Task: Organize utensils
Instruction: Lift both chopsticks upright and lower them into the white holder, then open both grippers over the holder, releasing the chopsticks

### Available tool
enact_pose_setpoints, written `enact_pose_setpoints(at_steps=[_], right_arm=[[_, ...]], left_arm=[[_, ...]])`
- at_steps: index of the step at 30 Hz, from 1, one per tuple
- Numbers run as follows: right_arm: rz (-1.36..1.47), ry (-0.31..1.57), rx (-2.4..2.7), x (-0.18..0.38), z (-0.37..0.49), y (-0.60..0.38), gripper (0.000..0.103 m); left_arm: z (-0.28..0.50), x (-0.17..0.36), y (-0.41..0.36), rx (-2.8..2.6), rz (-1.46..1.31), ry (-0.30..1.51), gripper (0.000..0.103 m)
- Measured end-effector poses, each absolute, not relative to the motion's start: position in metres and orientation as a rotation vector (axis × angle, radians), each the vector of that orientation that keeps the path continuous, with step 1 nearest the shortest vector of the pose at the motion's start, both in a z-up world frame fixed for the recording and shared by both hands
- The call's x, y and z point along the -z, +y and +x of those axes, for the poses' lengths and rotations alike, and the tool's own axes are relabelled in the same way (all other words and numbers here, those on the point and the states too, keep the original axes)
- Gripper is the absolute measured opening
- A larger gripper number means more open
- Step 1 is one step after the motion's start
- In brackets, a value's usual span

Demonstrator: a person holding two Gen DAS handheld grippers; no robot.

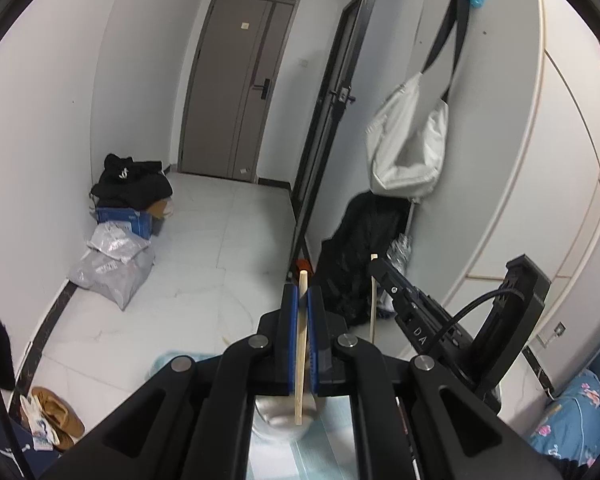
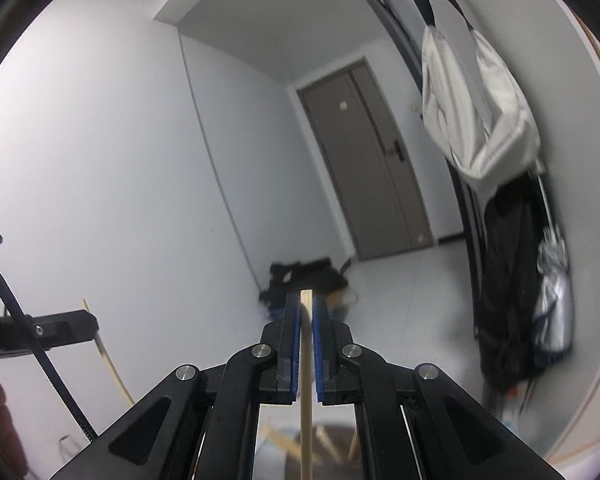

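Both grippers were nearly closed, each pinching one wooden chopstick: the left gripper (image 1: 302, 300) clamped an upright chopstick (image 1: 300, 344) above a blurred metal bowl (image 1: 286, 412), the right gripper (image 2: 305, 316) another chopstick (image 2: 306, 380); more sticks (image 2: 284, 446) lay below.

Open tiled floor (image 1: 204, 280) is lying ahead toward the far door (image 1: 236, 88); bags (image 1: 116, 264) are crowding the left wall, a hanging white bag (image 1: 408, 148) and black coat (image 1: 364, 248) are blocking the right
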State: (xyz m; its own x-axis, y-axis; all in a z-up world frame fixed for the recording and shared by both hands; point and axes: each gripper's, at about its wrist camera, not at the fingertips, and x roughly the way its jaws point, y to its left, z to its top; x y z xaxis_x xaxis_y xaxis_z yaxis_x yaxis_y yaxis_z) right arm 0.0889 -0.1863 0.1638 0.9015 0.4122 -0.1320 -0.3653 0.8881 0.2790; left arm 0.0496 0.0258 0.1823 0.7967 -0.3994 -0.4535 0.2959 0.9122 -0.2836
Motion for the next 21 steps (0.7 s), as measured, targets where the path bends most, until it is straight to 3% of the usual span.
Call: enact_pose_setpoints(at_steps=[10, 21], right_arm=[[0.273, 0.102, -0.294, -0.153, 0.167, -0.17, 0.005], [0.223, 0.048, -0.235, -0.115, 0.18, -0.156, 0.005]], left_arm=[[0.096, -0.153, 0.02, 0.351, -0.182, 0.521, 0.001], [0.12, -0.124, 0.021, 0.366, -0.171, 0.559, 0.001]])
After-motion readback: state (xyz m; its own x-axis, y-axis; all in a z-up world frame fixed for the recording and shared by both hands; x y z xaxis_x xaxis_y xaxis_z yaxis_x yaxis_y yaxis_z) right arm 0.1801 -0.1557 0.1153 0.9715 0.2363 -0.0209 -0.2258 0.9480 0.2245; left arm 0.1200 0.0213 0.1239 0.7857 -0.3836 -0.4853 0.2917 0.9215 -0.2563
